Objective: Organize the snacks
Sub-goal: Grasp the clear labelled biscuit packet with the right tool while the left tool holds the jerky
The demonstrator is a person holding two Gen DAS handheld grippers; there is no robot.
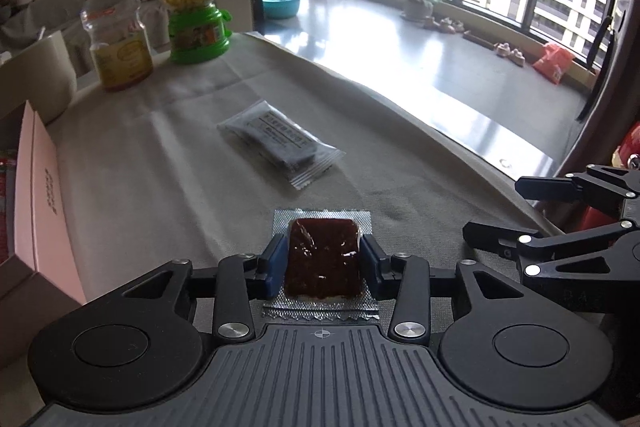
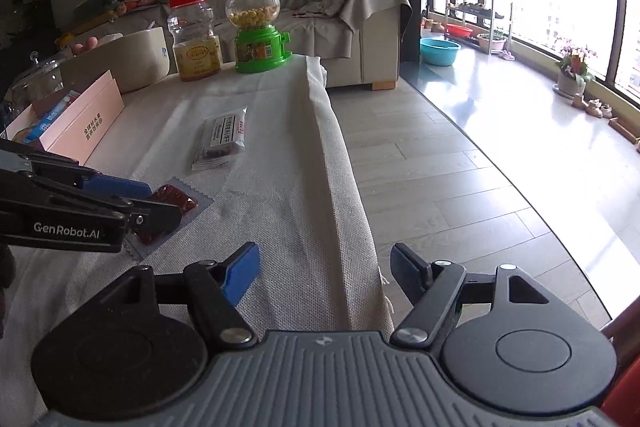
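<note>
My left gripper [image 1: 322, 257] is shut on a dark red-brown snack packet [image 1: 322, 259] in clear wrap, low over the grey tablecloth; the packet also shows in the right wrist view [image 2: 174, 199] between the left gripper's blue pads. A dark snack bar in a clear wrapper [image 1: 280, 143] lies on the cloth further ahead, and it also shows in the right wrist view [image 2: 222, 141]. A pink open box [image 2: 76, 131] with snacks inside stands at the left. My right gripper [image 2: 324, 273] is open and empty over the cloth's right edge.
A red-lidded clear jar [image 1: 116, 35] and a green gumball dispenser [image 1: 194, 11] stand at the table's far end, with a white container [image 2: 128, 57] beside them. The cloth's right edge [image 2: 340, 163] drops to the floor. A sofa stands behind.
</note>
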